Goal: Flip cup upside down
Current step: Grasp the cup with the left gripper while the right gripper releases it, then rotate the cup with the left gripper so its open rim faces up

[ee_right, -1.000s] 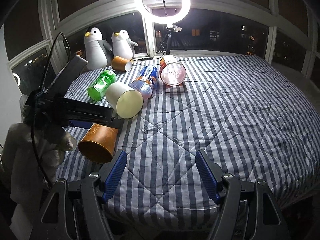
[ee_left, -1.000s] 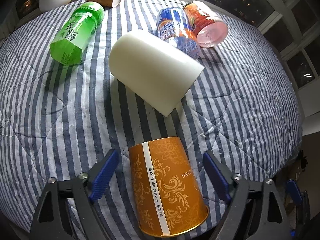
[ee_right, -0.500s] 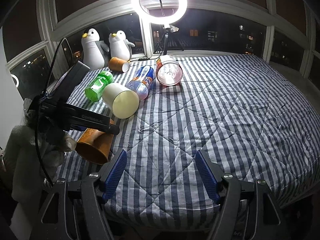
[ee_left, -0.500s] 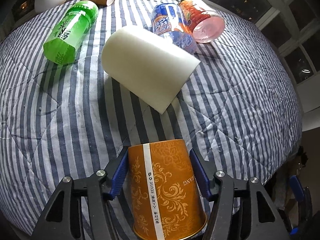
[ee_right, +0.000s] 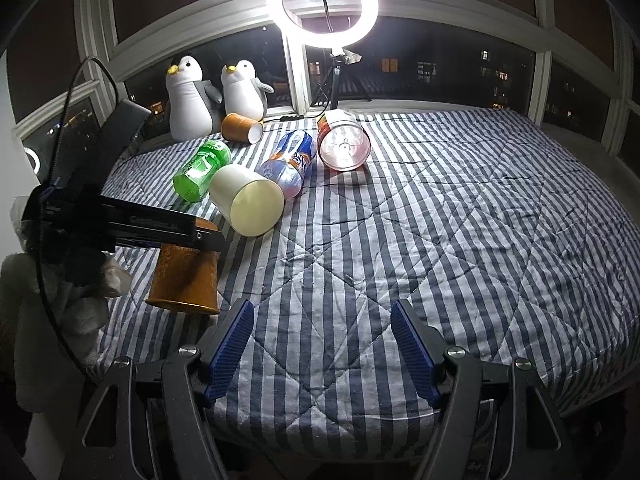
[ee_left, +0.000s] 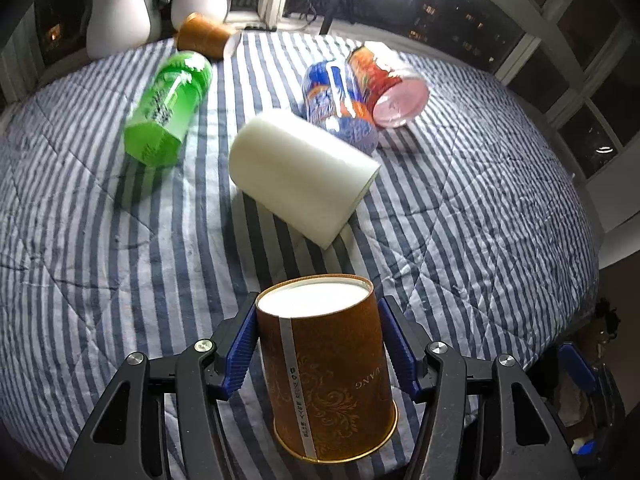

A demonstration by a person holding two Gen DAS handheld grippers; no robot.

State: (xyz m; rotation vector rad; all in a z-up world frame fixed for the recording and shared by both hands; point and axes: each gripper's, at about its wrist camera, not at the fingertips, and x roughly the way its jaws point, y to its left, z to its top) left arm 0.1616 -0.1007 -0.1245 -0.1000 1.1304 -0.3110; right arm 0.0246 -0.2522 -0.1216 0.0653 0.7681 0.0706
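Striped quilt [ee_right: 400, 240], ring light [ee_right: 322, 4] at dark windows, left gripper [ee_left: 318, 344] gripping brown cup [ee_left: 326, 372]

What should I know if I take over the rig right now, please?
Left gripper: shut on the orange cup, which is mouth-down, base up, near the striped quilt edge.
Right gripper: open, empty, over bare quilt.
Done: cup gripped and turned upside down.
Left: confirm that its rim sits on the quilt, then release and back away. The second orange cup lies on its side by the penguins.

striped bed [ee_right: 460, 220], cups [ee_right: 248, 200], bottles [ee_right: 202, 170]
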